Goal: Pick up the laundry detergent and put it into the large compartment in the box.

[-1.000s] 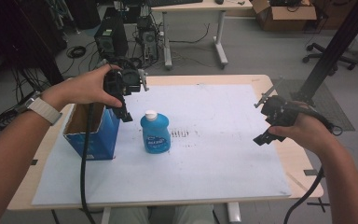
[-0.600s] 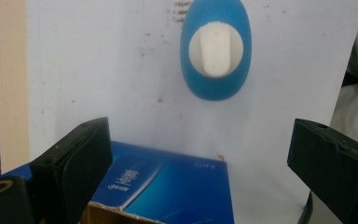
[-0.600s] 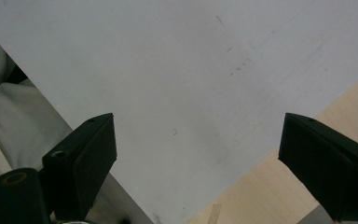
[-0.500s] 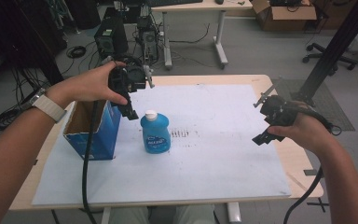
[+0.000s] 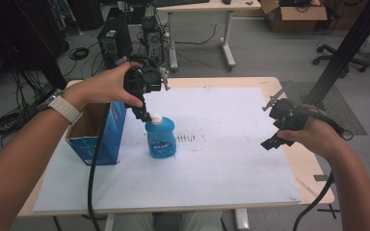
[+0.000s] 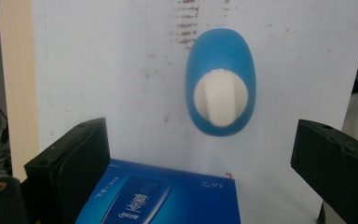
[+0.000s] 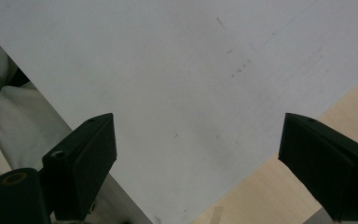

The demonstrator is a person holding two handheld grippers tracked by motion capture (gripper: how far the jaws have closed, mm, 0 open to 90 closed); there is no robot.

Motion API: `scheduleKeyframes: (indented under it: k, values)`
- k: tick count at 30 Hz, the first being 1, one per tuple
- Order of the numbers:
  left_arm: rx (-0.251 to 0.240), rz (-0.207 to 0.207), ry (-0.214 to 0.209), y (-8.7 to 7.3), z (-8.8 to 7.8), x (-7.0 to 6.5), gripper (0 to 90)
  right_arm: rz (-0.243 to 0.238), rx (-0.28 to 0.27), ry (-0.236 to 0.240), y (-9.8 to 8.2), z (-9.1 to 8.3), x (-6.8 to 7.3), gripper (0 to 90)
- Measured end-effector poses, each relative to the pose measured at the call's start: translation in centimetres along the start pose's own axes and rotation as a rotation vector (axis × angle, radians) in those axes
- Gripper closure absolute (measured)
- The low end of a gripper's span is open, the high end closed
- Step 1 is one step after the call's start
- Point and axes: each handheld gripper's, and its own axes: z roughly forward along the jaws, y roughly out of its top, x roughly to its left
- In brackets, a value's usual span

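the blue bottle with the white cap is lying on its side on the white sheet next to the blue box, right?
Not quite: the blue bottle stands upright, white cap on top, as the high view shows. It is on the white sheet next to the blue box.

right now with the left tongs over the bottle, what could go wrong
The blue bottle stands upright, narrow and free; the open left tongs hover by its white cap, so an off-centre descent could tip it. The open blue box stands close beside it and might get knocked. The right tongs are too far away to steady anything.
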Motion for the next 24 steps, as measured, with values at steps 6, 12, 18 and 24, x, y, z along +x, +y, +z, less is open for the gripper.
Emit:
scheduleKeyframes:
  k: [6,12,18,24]
  values:
    - [0.013,0.001,-0.003,0.7,0.5,0.0,5.2,0.004,-0.002,0.0,-0.1,0.0,-0.1,11.1]
    - [0.011,-0.015,-0.011,1.2,0.9,-0.1,5.3,0.008,-0.001,0.001,-0.2,0.1,-0.1,11.1]
    - [0.015,-0.007,-0.008,1.5,1.6,-0.2,5.2,0.01,-0.001,0.001,-0.3,0.3,-0.2,11.1]
    - [0.024,0.011,-0.023,1.7,2.5,-0.3,5.3,0.01,0.001,0.001,-0.4,0.3,-0.2,11.2]
